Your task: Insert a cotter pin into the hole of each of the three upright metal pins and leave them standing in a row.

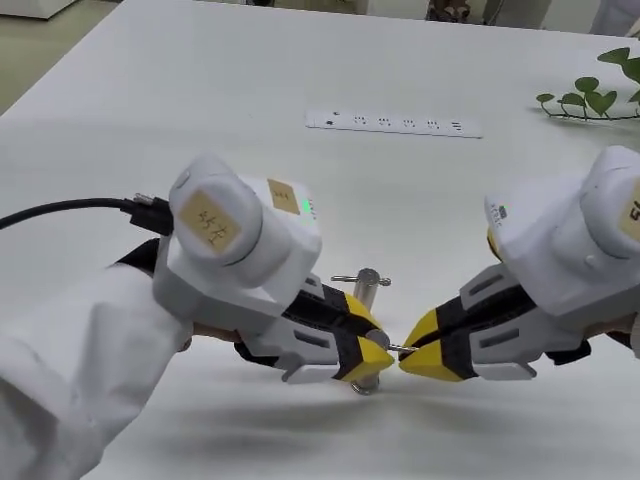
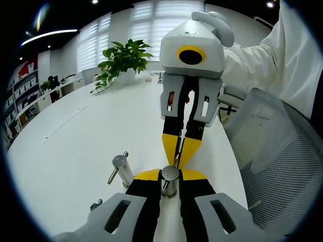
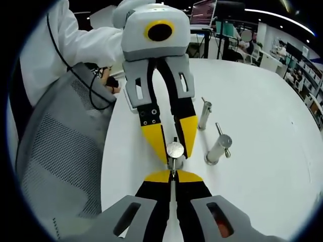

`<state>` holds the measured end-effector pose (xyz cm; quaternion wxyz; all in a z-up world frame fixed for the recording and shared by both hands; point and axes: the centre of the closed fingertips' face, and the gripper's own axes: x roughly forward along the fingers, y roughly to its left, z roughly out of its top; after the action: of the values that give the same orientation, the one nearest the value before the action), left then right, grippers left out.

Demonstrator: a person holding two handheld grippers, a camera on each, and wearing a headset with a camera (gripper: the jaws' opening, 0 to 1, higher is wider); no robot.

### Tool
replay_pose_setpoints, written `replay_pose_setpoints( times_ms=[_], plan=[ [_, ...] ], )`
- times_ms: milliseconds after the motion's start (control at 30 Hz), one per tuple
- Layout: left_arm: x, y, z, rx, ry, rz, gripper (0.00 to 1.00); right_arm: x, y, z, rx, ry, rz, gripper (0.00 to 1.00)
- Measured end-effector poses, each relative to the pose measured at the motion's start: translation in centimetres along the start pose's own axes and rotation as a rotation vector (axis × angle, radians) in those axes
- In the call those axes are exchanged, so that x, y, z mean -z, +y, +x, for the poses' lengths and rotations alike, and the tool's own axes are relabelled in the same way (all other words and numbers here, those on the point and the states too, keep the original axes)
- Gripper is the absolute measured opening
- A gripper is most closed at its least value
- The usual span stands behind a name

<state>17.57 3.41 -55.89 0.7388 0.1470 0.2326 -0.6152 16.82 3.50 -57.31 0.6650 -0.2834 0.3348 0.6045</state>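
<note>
1. Left claw (image 2: 170, 176) pinches an upright metal pin (image 3: 175, 149), long axis vertical, standing on the surface (image 1: 200, 100).
2. Right claw (image 3: 173, 176) pinches a cotter pin (image 1: 403, 349), lying horizontal and pointing toward 9 o'clock at the metal pin in the head view.

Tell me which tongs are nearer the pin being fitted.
Left. The left tongs clamp the pin itself; the right tongs sit just short of it, pinching a cotter pin pointed at its side.
</note>
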Motion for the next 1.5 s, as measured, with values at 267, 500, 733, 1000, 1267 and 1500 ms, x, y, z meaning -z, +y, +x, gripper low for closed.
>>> replay_pose_setpoints(
  times_ms=[267, 500, 733, 1000, 1267, 1500],
  plan=[
    [0.0, 0.0, 0.1, 0.004, 0.005, -0.007, 0.10, -0.5, -0.1, 0.4, 0.001, 0.003, -0.056, 0.00],
    [0.0, 0.1, 0.1, -0.003, 0.001, -0.013, 0.10, -0.4, -0.9, -0.3, 0.050, -0.019, -0.025, 0.10],
    [0.1, 0.1, 0.0, -0.009, 0.001, -0.017, 0.10, -0.4, -0.8, -1.1, 0.070, -0.024, -0.043, 0.08],
    [0.0, 0.2, 0.0, -0.016, 0.000, -0.025, 0.10, -0.7, 0.1, -1.3, 0.044, -0.044, -0.051, 0.00],
    [0.0, 0.1, 0.1, -0.011, 0.008, 0.000, 0.10, -0.8, -0.1, -0.6, 0.045, -0.038, -0.074, 0.00],
    [0.0, 0.1, 0.1, -0.015, 0.006, 0.001, 0.10, -1.1, -0.1, -0.5, 0.041, -0.029, -0.112, 0.00]
  ],
)
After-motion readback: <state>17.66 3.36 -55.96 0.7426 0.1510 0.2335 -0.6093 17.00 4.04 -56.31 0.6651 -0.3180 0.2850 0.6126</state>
